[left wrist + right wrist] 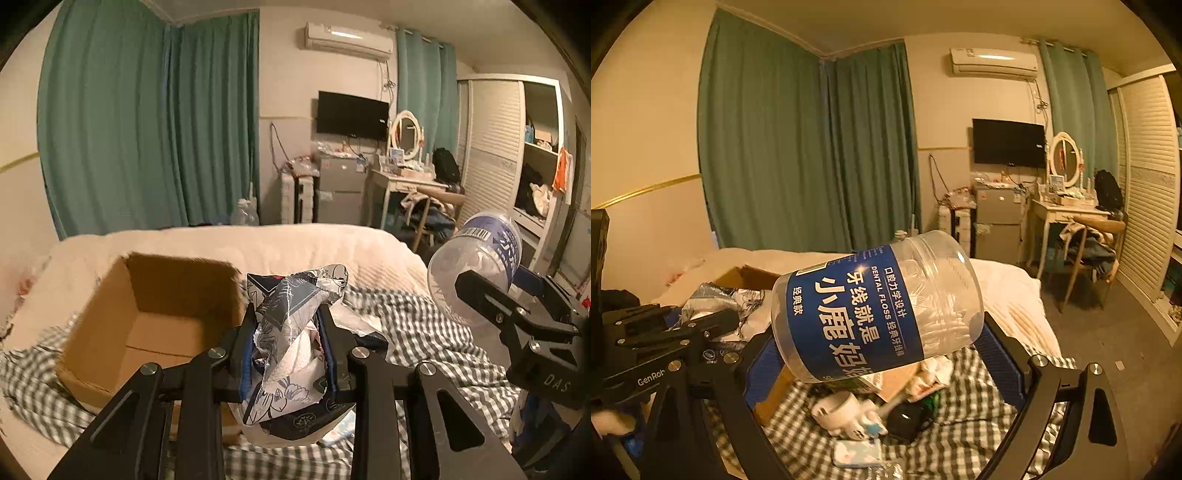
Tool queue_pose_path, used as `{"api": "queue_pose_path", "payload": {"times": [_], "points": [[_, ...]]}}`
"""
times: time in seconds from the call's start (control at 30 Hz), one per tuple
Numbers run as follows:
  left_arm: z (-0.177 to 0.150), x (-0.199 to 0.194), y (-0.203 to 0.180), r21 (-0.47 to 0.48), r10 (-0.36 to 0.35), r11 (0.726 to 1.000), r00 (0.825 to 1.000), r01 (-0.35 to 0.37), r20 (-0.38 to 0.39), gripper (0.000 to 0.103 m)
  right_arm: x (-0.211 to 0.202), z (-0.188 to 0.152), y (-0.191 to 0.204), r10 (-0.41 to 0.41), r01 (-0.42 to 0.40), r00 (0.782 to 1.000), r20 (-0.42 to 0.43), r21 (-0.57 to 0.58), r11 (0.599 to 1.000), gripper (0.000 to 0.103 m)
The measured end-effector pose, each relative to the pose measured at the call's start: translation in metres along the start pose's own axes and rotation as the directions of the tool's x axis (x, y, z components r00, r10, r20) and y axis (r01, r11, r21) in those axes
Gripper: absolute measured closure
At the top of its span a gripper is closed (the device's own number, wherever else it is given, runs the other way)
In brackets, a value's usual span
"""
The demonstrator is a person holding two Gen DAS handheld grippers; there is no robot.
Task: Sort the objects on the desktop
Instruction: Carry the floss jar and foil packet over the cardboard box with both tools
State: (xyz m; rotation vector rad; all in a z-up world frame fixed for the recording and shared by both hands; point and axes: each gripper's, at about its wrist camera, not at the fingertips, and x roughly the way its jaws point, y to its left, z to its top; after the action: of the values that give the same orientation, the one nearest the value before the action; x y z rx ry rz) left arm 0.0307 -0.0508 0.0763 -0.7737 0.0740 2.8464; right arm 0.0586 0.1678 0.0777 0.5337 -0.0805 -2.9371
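The left gripper (286,339) is clenched on a crumpled wrapper (295,295) printed in dark blue and white, which bulges up between the two fingers and hangs just to the right of the cardboard box (147,332). The box sits open on the checked blanket (424,332), its brown interior showing. The right gripper (882,347) grasps a clear plastic dental floss jar (879,306) with a blue label; the jar is tilted on its side, raised above the blanket and well to the right of the box. In the left wrist view the same jar (476,266) appears at the right edge, with the right gripper's black frame below it. Beneath the jar, right of the box, clutter lies on the blanket: a white cup-like item (836,408), a black rounded object (905,417) and a small white-and-blue packet (857,452).
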Motion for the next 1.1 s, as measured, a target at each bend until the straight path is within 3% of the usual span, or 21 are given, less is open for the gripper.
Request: {"api": "queue_pose_path", "payload": {"times": [0.23,0.6,1.1], "points": [[0.021,-0.004,0.029,-0.003,0.08,0.997,0.996,-0.08,0.033,0.074,0.012,0.014,0.026,0.068,-0.068,0.998,0.014,-0.008,0.998,0.009],[0.041,0.013,0.084,-0.003,0.225,0.974,0.974,-0.225,0.028,0.074,0.046,0.03,0.071,0.136,-0.135,0.991,0.001,-0.031,0.99,0.009],[0.025,0.057,0.135,-0.001,0.291,0.957,0.954,-0.292,-0.067,0.074,0.107,0.025,0.135,0.21,-0.214,0.976,-0.063,-0.074,0.974,0.009]]}}
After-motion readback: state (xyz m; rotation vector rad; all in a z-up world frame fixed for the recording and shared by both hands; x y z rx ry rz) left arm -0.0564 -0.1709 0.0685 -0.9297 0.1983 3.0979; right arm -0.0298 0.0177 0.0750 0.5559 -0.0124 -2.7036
